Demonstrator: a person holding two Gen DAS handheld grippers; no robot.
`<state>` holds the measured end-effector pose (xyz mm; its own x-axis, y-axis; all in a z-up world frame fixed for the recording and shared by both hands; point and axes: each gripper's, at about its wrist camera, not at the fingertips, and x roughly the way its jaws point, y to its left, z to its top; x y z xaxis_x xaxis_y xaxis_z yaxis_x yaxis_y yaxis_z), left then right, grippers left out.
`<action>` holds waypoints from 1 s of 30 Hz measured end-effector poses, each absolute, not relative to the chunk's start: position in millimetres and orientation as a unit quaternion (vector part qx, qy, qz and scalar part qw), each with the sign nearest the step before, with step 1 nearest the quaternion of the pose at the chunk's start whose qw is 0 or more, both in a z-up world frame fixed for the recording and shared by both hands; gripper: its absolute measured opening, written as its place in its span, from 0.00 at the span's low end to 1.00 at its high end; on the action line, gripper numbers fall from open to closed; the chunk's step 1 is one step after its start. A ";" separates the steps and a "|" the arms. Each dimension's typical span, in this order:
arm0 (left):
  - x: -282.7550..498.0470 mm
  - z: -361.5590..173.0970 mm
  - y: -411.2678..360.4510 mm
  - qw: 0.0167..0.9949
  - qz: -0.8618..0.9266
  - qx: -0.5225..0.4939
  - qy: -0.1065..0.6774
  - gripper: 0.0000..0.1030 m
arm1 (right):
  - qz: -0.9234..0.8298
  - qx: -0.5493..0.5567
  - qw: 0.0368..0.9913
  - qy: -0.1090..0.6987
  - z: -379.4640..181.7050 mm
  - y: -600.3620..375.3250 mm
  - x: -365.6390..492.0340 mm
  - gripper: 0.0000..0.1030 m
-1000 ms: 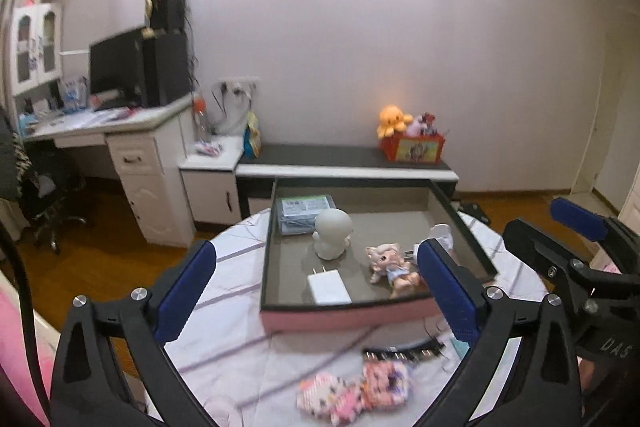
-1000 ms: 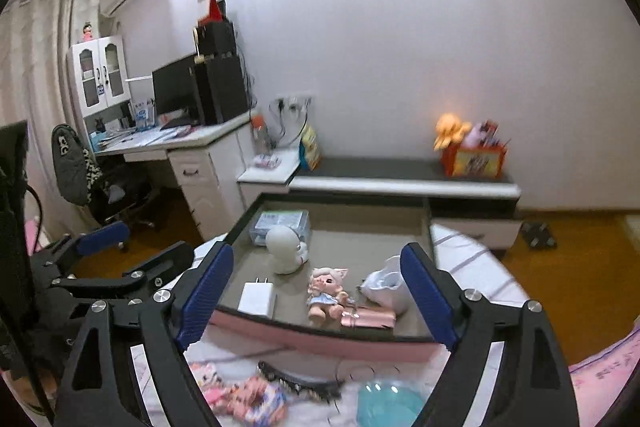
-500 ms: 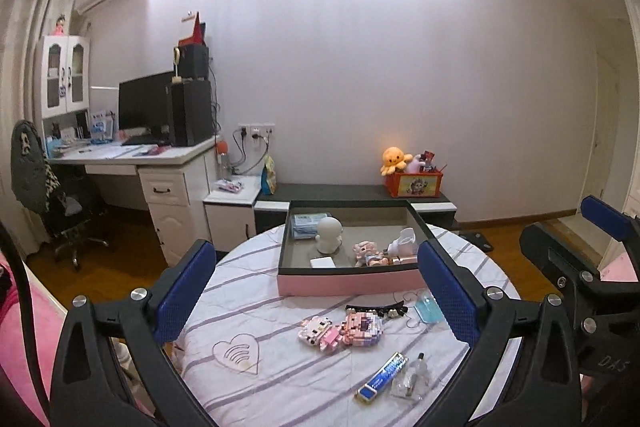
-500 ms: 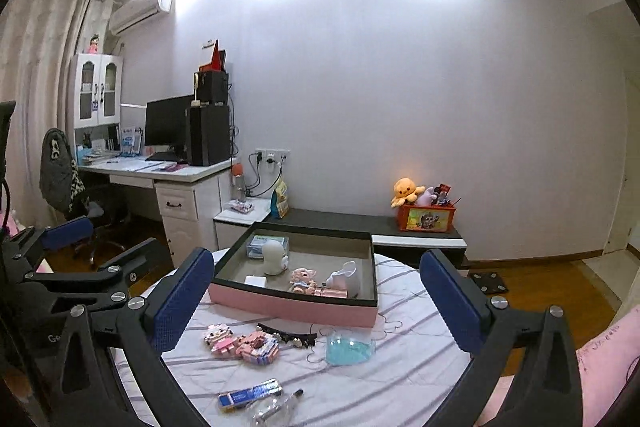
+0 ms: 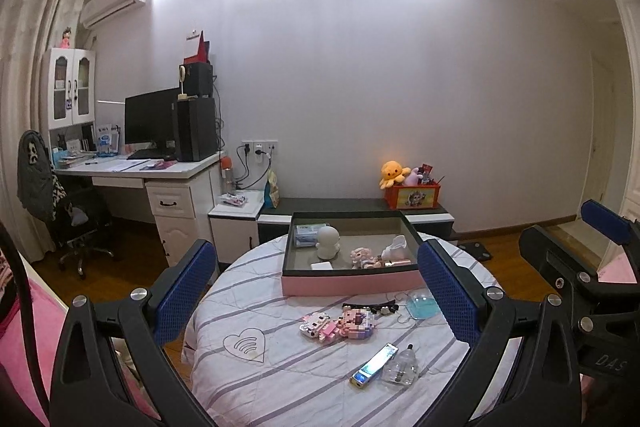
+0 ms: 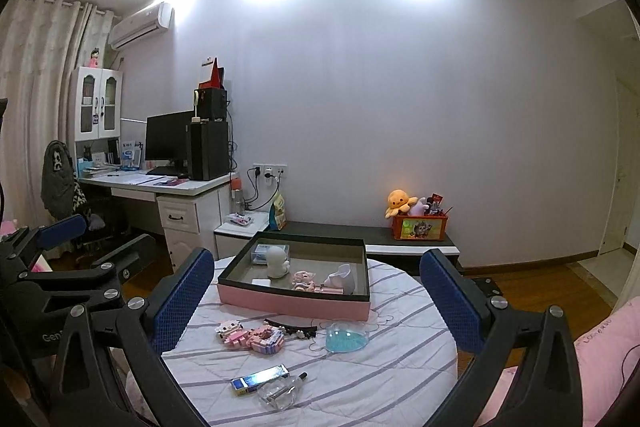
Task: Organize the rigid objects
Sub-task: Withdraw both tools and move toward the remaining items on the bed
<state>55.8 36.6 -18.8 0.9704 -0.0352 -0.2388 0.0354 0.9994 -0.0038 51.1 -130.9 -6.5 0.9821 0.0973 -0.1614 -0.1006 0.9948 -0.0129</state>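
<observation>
A pink-sided tray [image 5: 348,283] [image 6: 292,301] stands at the far side of a round striped table [image 5: 280,367] [image 6: 392,359]. It holds a white round figure [image 5: 329,241], a pig doll [image 5: 362,257], a white charger and other small items. Nearer lie two pink brick figures [image 5: 338,325] [image 6: 252,335], a black hair clip [image 5: 370,307], a blue mask [image 5: 420,307] [image 6: 344,337], a blue lighter [image 5: 374,365] [image 6: 260,380] and a glass bottle [image 5: 400,371] [image 6: 280,393]. My left gripper [image 5: 316,291] and right gripper [image 6: 316,301] are open, empty, held back above the table's near side.
A clear heart-shaped piece [image 5: 245,345] lies at the table's left. A white desk with monitor [image 5: 152,123] and chair [image 5: 72,223] stand left. A low bench with an orange toy box [image 5: 412,195] lines the far wall. Pink bedding [image 6: 600,355] is at the right.
Both grippers have pulled back and up from the tray. The whole table and its loose items have come into view. Both stay open and empty.
</observation>
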 end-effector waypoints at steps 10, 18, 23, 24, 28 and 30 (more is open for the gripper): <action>57.1 -20.3 32.4 0.993 -0.018 0.005 0.119 0.99 | 0.049 -0.004 0.995 0.081 -12.4 -138.4 51.5 1.00; 70.5 -24.3 28.6 0.991 -0.022 0.006 0.131 0.99 | 0.045 -0.001 0.995 0.092 -17.8 -140.0 61.7 1.00; 81.2 -30.5 24.8 0.990 -0.024 0.010 0.142 0.99 | 0.042 0.002 0.994 0.101 -22.6 -141.6 70.3 1.00; 84.2 -31.9 23.9 0.989 -0.025 0.011 0.146 0.99 | 0.041 0.003 0.994 0.105 -24.7 -142.4 73.1 1.00; 93.3 -37.4 20.1 0.987 -0.026 0.014 0.155 0.99 | 0.038 0.006 0.993 0.116 -30.7 -144.3 82.5 1.00; 98.3 -40.1 18.0 0.987 -0.027 0.015 0.159 0.99 | 0.037 0.008 0.992 0.120 -33.5 -145.9 86.6 1.00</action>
<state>98.3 18.0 -40.1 0.9478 -0.0487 -0.3152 0.0580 0.9981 0.0201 86.6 -145.9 -33.5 0.9683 0.0762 -0.2379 -0.0724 0.9971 0.0246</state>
